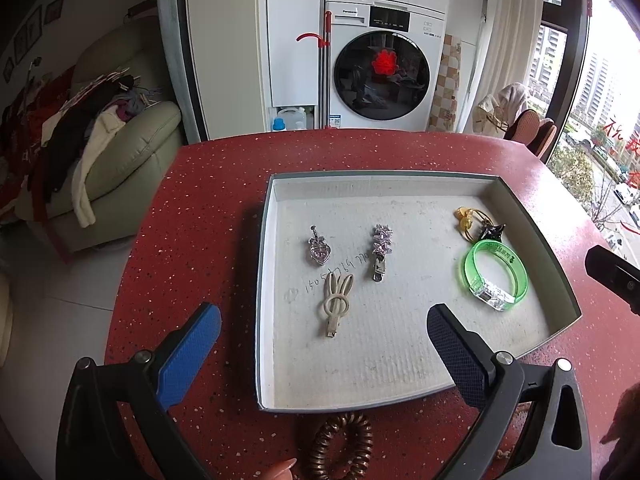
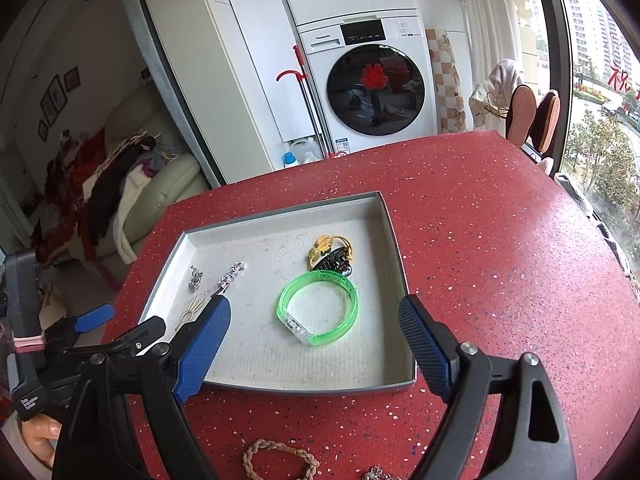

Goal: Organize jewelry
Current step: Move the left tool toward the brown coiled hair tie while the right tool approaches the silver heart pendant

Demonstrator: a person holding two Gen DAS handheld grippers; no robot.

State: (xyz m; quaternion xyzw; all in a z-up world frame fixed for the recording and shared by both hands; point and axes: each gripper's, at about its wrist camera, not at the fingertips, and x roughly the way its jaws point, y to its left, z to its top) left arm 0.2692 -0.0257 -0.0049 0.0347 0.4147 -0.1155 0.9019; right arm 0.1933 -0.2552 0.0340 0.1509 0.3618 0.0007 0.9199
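"Panasonic" on the washing machine point(image 1: 382, 76) front

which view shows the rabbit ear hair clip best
The left wrist view: the rabbit ear hair clip lies whole and unobstructed in the tray. In the right wrist view it is small at the tray's left edge, partly hidden behind the right gripper's blue finger.

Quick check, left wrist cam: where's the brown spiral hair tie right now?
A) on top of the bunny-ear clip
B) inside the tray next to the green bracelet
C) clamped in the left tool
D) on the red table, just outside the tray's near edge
D. The brown spiral hair tie lies on the red table just outside the near wall of the tray, while the left tool stands open and empty.
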